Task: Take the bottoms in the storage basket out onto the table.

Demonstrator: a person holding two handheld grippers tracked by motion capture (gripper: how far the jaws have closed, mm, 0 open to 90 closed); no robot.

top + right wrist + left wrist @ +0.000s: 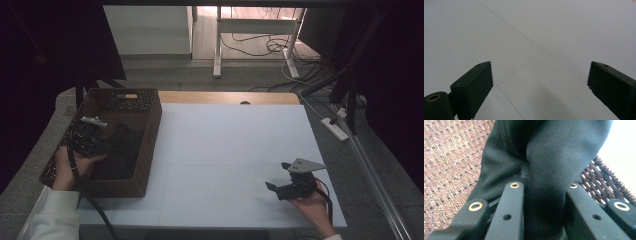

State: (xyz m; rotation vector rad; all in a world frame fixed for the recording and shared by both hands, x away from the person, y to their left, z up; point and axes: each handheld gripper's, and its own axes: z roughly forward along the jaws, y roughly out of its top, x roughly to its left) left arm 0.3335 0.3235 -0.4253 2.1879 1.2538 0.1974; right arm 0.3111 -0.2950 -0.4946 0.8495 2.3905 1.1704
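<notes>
A dark cloth (554, 165) is pinched between the closed jaws of the left tongs (544, 195) inside the basket (150, 150), ready for lifting out. The right tongs (540, 82) are held open over the table (544, 32), well apart, kept free.

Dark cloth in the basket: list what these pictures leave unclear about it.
- Dark cloth: its kind and full shape; left gripper view crops it, high view too dim.
- Basket floor: partly covered by the cloth and the left gripper.
- Cloth's lower fold: hidden between the closed jaws.
</notes>
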